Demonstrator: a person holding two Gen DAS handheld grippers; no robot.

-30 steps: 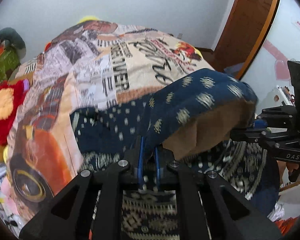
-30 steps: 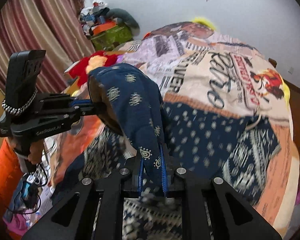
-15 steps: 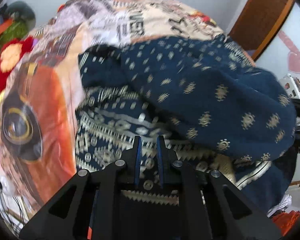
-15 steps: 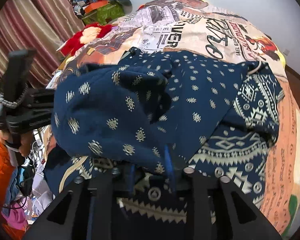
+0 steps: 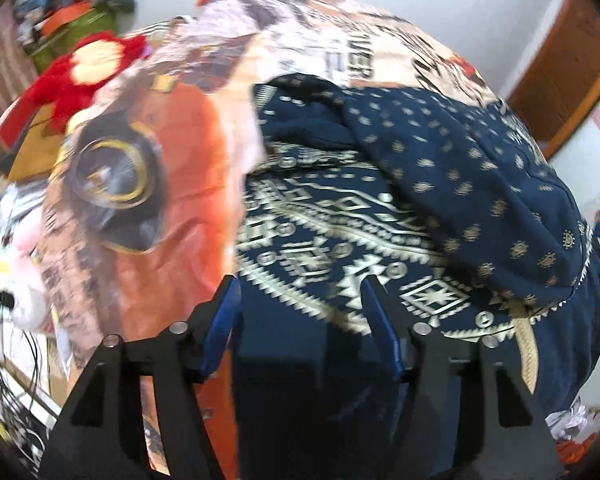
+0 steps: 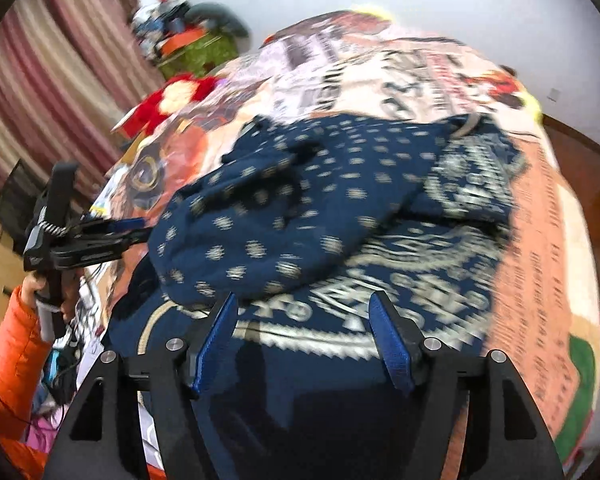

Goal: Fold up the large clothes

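At the far left a red plush toy (image 5: 82,80) lies on the edge of the printed bedspread (image 5: 172,184). The left gripper (image 5: 300,300) hangs over the near edge of the navy patterned garment (image 5: 440,184), jaws opening wide with nothing pinched between them. That garment lies doubled over across the middle of the bed, and to the right the right gripper (image 6: 302,320) hovers over its near hem (image 6: 320,336), jaws likewise opening and gripping nothing.

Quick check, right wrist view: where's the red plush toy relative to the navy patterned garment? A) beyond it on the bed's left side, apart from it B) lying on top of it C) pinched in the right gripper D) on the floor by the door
A: the red plush toy sits at the bed's far left edge, clear of the navy garment.
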